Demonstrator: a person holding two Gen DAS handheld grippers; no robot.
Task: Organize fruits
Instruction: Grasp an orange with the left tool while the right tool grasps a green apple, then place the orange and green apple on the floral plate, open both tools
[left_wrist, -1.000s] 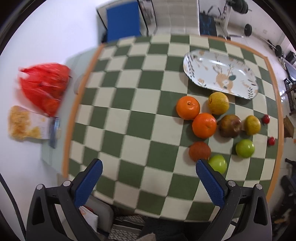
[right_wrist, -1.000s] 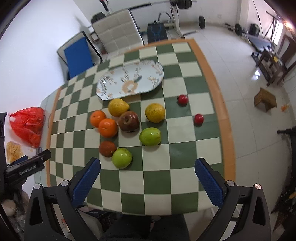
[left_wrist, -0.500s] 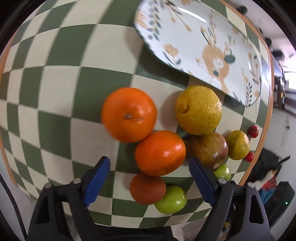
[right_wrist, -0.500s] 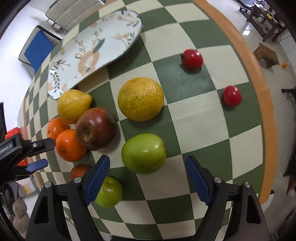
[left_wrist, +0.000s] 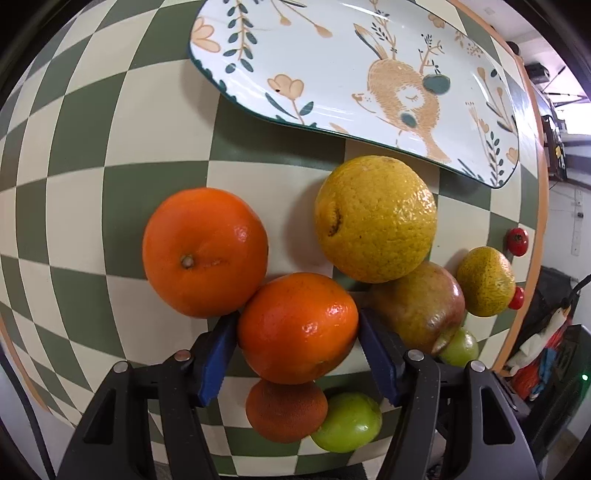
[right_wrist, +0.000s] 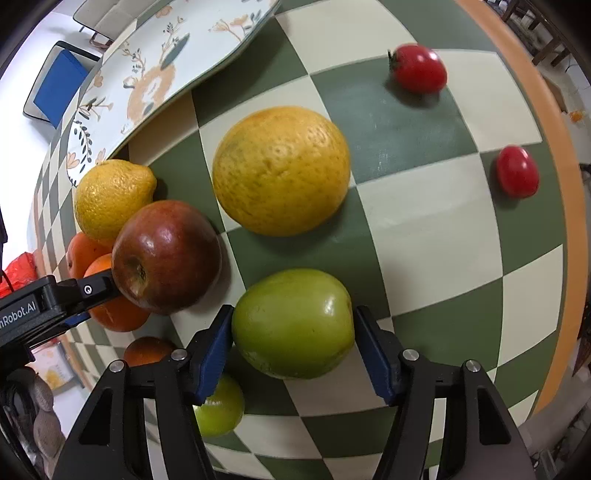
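Orange pinched between left gripper pads; green apple clamped likewise in right gripper.

A bench covered in green-and-cream checks with an orange rim fills both views. Past its far corner stand a blue-seated chair and a pale padded one — against a white wall. A red bag lies beside the bench.

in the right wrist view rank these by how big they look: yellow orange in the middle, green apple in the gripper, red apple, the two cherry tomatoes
1. yellow orange and green apple: alike; the apple is nearer the camera.
2. red apple
3. two cherry tomatoes: smallest, alike.
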